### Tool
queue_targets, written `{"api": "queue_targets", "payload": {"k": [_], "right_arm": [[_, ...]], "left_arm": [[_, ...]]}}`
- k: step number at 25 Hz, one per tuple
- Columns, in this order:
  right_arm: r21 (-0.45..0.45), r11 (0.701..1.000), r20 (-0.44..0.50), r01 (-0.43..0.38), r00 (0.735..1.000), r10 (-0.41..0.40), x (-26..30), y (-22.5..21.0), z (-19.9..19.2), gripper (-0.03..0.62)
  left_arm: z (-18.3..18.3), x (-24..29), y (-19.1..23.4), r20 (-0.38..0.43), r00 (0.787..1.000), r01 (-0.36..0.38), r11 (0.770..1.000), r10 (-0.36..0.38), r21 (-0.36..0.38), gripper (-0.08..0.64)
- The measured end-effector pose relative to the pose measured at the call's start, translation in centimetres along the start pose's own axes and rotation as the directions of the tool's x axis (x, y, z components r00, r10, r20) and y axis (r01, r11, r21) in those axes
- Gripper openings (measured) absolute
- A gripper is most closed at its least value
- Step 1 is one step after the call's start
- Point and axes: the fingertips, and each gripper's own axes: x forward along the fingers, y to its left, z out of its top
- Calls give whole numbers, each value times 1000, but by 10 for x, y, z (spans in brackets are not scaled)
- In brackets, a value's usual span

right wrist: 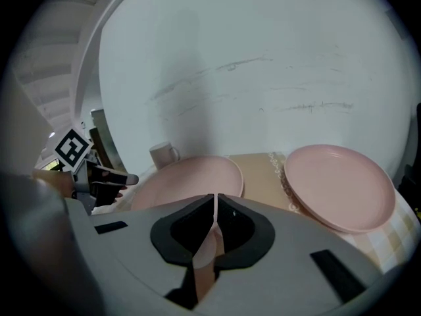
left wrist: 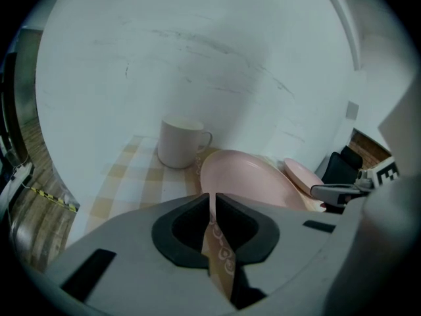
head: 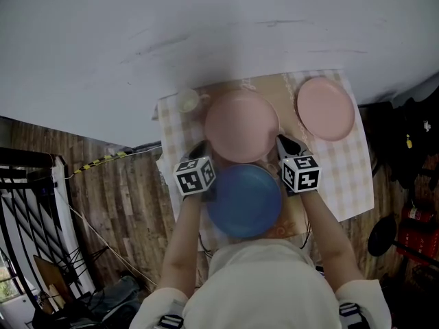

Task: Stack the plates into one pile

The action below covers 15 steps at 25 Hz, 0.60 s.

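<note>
Three plates lie on a checked cloth (head: 357, 177). A large pink plate (head: 241, 125) (left wrist: 250, 176) (right wrist: 194, 180) sits in the middle, a second pink plate (head: 325, 108) (right wrist: 339, 184) (left wrist: 304, 173) at the right, and a blue plate (head: 245, 199) nearest me. My left gripper (head: 199, 147) (left wrist: 214, 199) hangs at the large pink plate's left edge, jaws shut with nothing between them. At that plate's right edge is my right gripper (head: 284, 143) (right wrist: 216, 199), also shut and empty. The blue plate lies between my two forearms.
A pale mug (head: 188, 101) (left wrist: 179, 142) (right wrist: 163, 155) stands at the cloth's far left corner, close to the large pink plate. A white wall rises right behind the table. Dark clutter and a wooden floor surround the table on both sides.
</note>
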Motion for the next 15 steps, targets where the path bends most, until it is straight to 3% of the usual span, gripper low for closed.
{"api": "queue_targets", "payload": {"k": [2,3,4,9,15], "right_arm": [[9,1000,-15,7,1000,-6,7,-3,-2,11],[15,1000,-23,8,1000,-7,10,-5,-3,38],[21,1000,-29,10,1000,-9,13,-6,-4,67],[42,998,-40,40,998,-38,24,-15,-5,129],[37,997,-63,61,996,-58,36,-23,-7,132]], "left_arm": [[2,5,3,7,1000,-9,1000,9,-6,27],[3,8,4,7,1000,-11,1000,11,-10,102],[3,11,5,6,1000,-12,1000,12,-17,123],[7,23,11,10,999,-34,998,34,-47,123],[5,37,14,-13,999,-42,997,41,-61,123]]}}
